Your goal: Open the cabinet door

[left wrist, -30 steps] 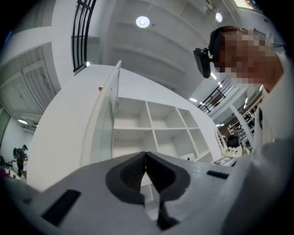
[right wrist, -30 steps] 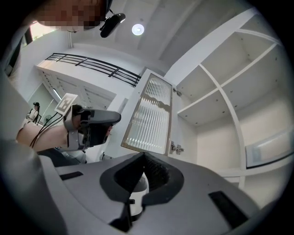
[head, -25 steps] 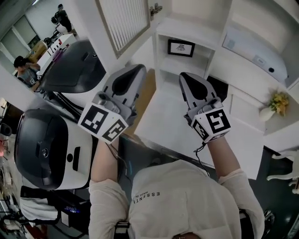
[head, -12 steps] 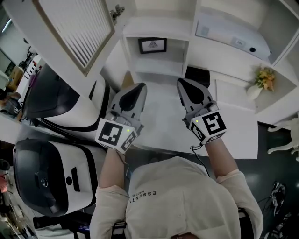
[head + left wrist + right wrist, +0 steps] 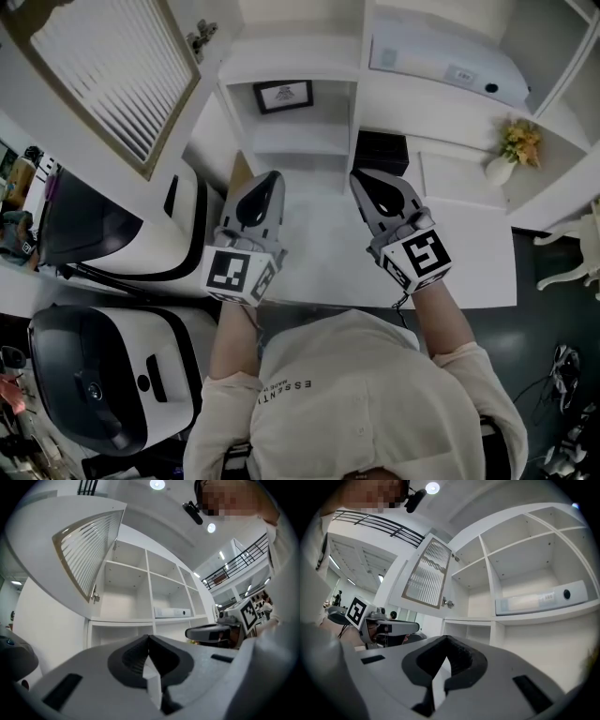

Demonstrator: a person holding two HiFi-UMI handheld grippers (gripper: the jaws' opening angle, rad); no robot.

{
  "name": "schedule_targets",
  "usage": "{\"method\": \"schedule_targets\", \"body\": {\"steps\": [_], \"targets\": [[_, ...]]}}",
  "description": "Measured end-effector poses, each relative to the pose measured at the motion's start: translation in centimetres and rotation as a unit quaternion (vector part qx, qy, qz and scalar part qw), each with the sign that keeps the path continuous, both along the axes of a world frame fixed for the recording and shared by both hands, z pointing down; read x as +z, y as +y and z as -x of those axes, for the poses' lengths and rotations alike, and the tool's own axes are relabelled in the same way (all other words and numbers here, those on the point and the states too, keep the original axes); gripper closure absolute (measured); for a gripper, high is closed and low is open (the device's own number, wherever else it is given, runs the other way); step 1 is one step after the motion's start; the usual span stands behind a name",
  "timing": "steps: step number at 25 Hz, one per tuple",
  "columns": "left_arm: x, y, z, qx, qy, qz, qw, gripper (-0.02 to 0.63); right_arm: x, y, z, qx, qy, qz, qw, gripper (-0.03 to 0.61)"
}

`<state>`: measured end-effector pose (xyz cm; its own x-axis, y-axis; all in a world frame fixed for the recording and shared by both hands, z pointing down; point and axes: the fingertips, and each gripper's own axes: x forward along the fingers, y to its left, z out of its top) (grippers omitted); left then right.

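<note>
I saw cabinet door (image 5: 111,73) standing open, upper left of frame. Left gripper (image 5: 263,180) and right gripper (image 5: 364,180) both pressed together, empty, side by side above counter (image 5: 323,255).

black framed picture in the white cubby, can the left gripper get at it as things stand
Probably yes. The black framed picture stands in an open cubby ahead of the left gripper, nothing visible between them; the slatted white cabinet door is swung aside. The gripper is shut, though.
</note>
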<state>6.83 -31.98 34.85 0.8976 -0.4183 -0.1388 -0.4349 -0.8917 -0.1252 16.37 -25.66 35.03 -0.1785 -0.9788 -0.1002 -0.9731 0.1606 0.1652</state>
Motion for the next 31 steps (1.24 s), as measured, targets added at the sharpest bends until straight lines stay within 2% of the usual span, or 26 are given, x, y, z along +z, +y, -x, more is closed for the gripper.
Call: {"method": "schedule_targets", "body": {"steps": [7, 12, 17, 23, 31], "targets": [[0.4, -0.2, -1.1, 0.011, -0.033, -0.01, 0.9994, 0.611, 1.2, -0.6, -0.9, 0.002, 0.006, 0.009, 1.0, 0.565], [1.6, -0.5, -1.8, 0.022, -0.041, 0.01, 0.9988, 0.611, 1.8, -1.4, -1.5, 0.013, 0.014, 0.024, 1.0, 0.565], [2.6, -0.9, -2.0, 0.016, -0.058, 0.012, 0.9981, 0.611, 2.4, -1.8, -2.1, 0.017, 0.002, 0.03, 0.999, 0.565], [2.3, -1.5, -1.8, 0.008, -0.037, 0.026, 0.999, 0.611, 2.4, -1.8, -2.0, 0.012, -0.002, 0.018, 1.0, 0.565], [2.7, -1.7, -1.5, -0.013, -0.055, 0.022, 0.9982, 0.611, 2.6, -2.2, -2.1, 0.013, -0.013, 0.019, 1.0, 0.565]]}}
